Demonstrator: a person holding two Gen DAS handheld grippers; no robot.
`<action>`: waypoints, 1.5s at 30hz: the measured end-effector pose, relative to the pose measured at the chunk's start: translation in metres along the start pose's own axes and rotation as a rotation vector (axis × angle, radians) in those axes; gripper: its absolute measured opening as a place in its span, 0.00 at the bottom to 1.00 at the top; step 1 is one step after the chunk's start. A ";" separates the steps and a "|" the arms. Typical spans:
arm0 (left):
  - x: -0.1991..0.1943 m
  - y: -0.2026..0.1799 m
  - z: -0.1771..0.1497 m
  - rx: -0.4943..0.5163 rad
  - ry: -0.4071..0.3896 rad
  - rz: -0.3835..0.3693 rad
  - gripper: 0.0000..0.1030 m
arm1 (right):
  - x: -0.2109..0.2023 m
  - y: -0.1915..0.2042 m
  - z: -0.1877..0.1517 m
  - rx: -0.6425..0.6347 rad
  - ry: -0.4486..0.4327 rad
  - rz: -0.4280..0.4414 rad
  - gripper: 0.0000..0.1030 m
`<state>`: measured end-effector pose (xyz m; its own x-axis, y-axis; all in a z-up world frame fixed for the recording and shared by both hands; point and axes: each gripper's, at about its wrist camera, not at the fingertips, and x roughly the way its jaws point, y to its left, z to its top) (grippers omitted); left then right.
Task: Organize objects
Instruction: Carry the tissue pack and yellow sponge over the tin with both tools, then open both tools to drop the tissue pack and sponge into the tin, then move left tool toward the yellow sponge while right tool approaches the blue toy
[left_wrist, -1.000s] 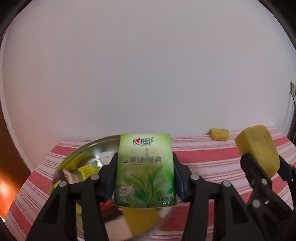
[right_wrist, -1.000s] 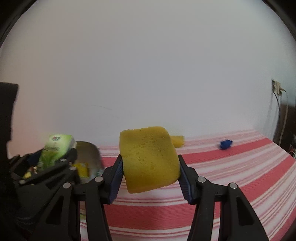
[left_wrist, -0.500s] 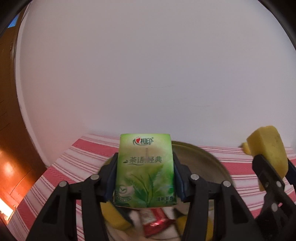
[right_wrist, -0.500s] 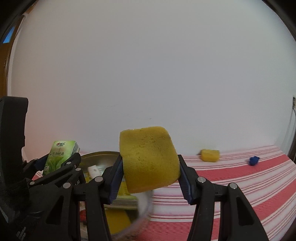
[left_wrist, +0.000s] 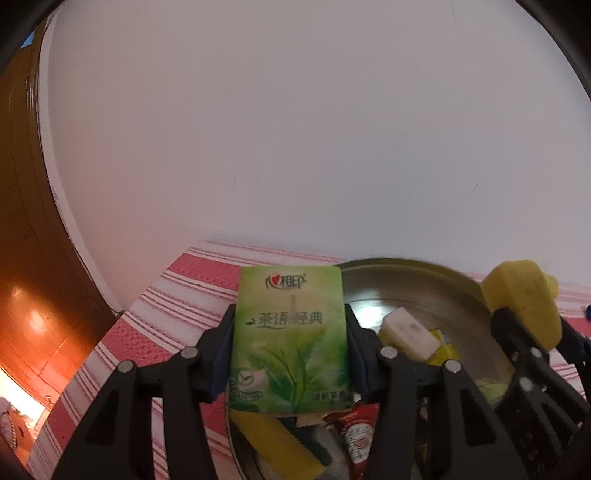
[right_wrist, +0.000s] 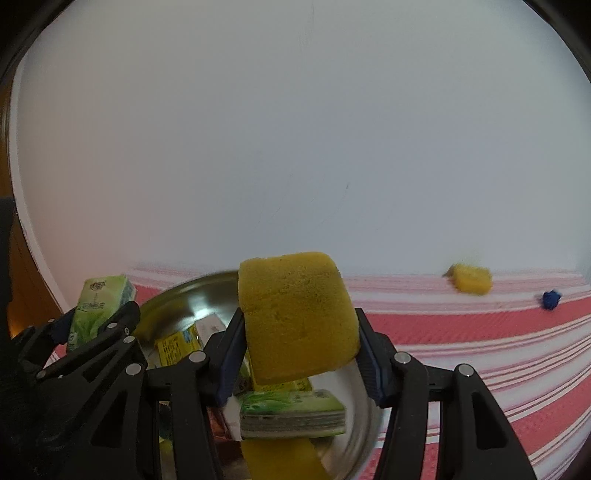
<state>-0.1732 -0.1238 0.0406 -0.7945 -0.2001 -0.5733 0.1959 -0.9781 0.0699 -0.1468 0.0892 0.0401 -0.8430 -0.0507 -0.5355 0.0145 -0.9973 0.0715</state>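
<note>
My left gripper (left_wrist: 290, 350) clamps a green tissue pack (left_wrist: 290, 339) and my right gripper (right_wrist: 301, 350) clamps a yellow sponge (right_wrist: 297, 317), both above the cluttered steel bowl (left_wrist: 413, 284) on striped cloth (right_wrist: 480, 332).

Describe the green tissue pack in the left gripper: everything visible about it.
The tissue pack is a soft, glossy green packet printed with tea leaves and Chinese lettering. It stands upright, clamped at its sides by the left gripper, held in the air over the near left rim of the metal bowl. Only the pads touch it.
</note>
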 end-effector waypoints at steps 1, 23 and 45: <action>0.004 -0.002 0.000 0.005 0.009 0.003 0.50 | 0.006 -0.001 0.001 -0.003 0.017 0.006 0.55; 0.005 -0.012 -0.005 0.040 0.063 0.118 0.75 | 0.029 0.035 -0.002 -0.096 0.185 0.031 0.60; -0.029 -0.007 -0.002 -0.060 -0.042 0.167 1.00 | -0.027 -0.024 -0.005 0.137 -0.033 0.117 0.73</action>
<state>-0.1505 -0.1108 0.0549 -0.7712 -0.3628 -0.5231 0.3602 -0.9262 0.1113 -0.1220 0.1145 0.0488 -0.8569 -0.1623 -0.4893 0.0423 -0.9681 0.2470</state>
